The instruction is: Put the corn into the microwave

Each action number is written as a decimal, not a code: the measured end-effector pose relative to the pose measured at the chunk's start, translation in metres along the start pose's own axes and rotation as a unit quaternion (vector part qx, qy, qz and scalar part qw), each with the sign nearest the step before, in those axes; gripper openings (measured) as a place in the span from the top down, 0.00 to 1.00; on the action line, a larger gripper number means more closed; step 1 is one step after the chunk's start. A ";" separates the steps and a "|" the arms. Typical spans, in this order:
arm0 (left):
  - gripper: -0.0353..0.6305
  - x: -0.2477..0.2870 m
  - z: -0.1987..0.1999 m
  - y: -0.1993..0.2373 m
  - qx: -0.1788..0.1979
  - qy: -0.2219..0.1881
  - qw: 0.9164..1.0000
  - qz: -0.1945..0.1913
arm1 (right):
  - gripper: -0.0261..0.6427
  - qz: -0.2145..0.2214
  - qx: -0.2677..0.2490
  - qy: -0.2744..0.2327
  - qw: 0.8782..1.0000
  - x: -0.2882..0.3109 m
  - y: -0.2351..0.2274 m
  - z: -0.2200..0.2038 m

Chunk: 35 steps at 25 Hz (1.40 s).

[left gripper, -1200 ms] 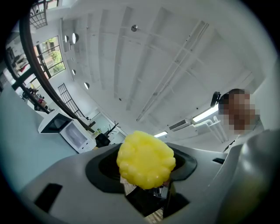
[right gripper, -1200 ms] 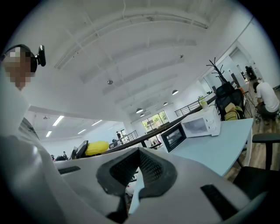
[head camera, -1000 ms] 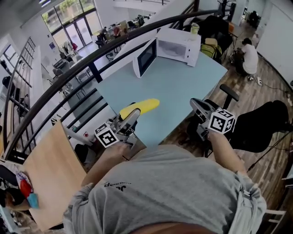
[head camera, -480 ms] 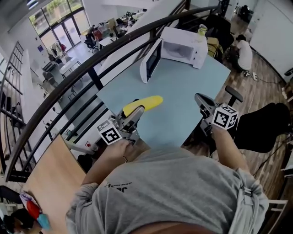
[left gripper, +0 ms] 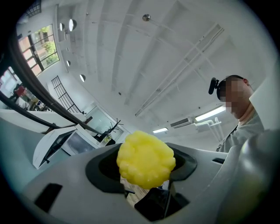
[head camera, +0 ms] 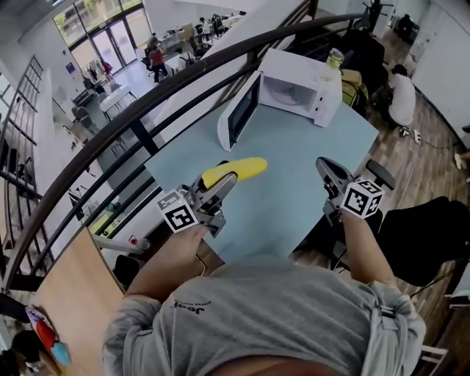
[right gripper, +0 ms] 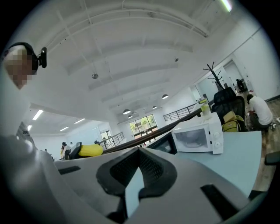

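The pale blue table (head camera: 294, 169) runs open from its near edge to the white microwave (head camera: 297, 88) at the far corner, its door (head camera: 239, 121) swung wide beside the dark railing (head camera: 147, 95), while the left gripper (head camera: 224, 182) clamps the yellow corn (head camera: 235, 171) above the table's near-left edge, the right gripper (head camera: 327, 170) is pinched together on nothing, and the shirt (head camera: 279, 316) print is too small to read.

Pale blue worktop (head camera: 294, 169), curved black railing (head camera: 110, 139) just behind it. Wood floor (head camera: 433, 158) to its right, black chair (head camera: 380, 174) at that edge, big windows (head camera: 92, 22) far beyond, daylight in.
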<state>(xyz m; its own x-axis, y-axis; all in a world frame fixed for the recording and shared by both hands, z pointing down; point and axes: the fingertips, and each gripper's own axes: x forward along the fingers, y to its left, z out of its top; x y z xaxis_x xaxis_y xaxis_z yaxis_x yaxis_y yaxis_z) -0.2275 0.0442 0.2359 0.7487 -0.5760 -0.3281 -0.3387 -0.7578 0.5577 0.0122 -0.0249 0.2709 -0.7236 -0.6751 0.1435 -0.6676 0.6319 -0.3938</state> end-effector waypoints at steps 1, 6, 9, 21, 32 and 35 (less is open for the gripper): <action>0.57 0.015 -0.005 0.011 0.004 0.002 1.000 0.004 | 0.95 0.005 -0.006 0.001 1.000 0.006 -0.018 0.001; 0.57 0.091 -0.025 0.076 -0.003 0.007 0.999 0.038 | 0.95 0.024 -0.025 0.010 0.999 0.051 -0.107 0.009; 0.57 0.136 -0.034 0.123 -0.010 0.015 0.999 0.051 | 0.95 0.029 -0.028 0.007 0.999 0.085 -0.153 0.011; 0.57 0.250 -0.093 0.303 -0.020 0.049 0.995 0.082 | 0.95 -0.006 -0.030 0.000 1.000 0.176 -0.260 -0.035; 0.57 0.329 -0.127 0.421 -0.003 0.047 0.994 0.100 | 0.95 -0.063 -0.033 0.010 0.997 0.250 -0.354 -0.050; 0.57 0.353 -0.131 0.442 0.020 0.048 0.994 0.099 | 0.95 -0.073 -0.041 0.008 0.997 0.275 -0.373 -0.049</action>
<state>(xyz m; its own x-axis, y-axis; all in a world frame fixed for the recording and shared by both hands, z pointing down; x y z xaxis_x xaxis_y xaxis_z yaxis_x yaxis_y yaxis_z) -0.0384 -0.4536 0.4661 0.7152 -0.6847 -0.1403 -0.5056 -0.6454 0.5725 0.0531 -0.4278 0.5016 -0.6206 -0.7561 0.2076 -0.7770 0.5572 -0.2930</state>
